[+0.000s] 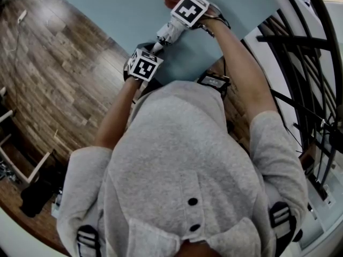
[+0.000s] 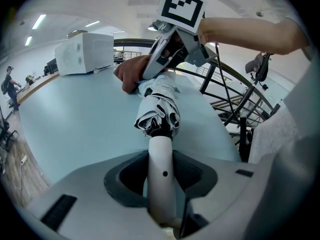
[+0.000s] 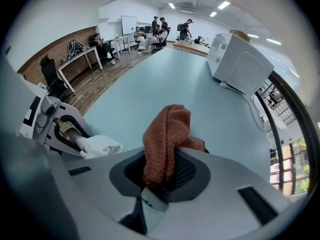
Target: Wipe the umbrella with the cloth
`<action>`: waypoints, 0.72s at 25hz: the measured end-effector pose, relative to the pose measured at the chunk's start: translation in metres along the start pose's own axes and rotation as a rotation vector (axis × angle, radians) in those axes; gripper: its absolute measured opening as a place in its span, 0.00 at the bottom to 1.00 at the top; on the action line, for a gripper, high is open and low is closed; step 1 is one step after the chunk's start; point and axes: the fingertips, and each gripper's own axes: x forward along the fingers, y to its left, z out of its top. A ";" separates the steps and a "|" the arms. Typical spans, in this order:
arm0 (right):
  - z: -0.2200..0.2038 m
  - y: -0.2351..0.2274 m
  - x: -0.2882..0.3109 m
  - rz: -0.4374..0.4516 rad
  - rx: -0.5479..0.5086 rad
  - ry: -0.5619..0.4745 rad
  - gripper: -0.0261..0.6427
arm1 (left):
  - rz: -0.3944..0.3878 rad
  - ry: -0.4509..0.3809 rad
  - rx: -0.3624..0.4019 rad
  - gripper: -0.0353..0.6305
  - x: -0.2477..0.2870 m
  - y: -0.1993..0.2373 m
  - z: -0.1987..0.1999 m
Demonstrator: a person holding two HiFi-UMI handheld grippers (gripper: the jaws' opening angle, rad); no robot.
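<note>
Near the table (image 1: 107, 9) edge left tongs (image 2: 161, 176) clamp the umbrella (image 2: 159, 111), right tongs (image 3: 162, 176) pinch the cloth (image 3: 165, 134)

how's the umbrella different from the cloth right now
Colour: the umbrella is white and grey; the cloth is rust-red.
Form: the umbrella is folded into a stiff bundle with a smooth handle; the cloth is a limp, bunched knit.
Grip: the left gripper clamps the umbrella's handle; the right gripper clamps the cloth.
Both are held over the pale blue table.
</note>
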 end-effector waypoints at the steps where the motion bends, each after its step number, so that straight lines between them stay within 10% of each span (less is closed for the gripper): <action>1: 0.001 0.001 0.001 0.003 -0.006 0.001 0.15 | -0.002 0.000 0.000 0.29 0.000 0.000 0.000; 18: 0.003 0.049 0.007 0.113 -0.129 0.130 0.15 | 0.001 0.008 0.026 0.29 0.001 0.001 0.000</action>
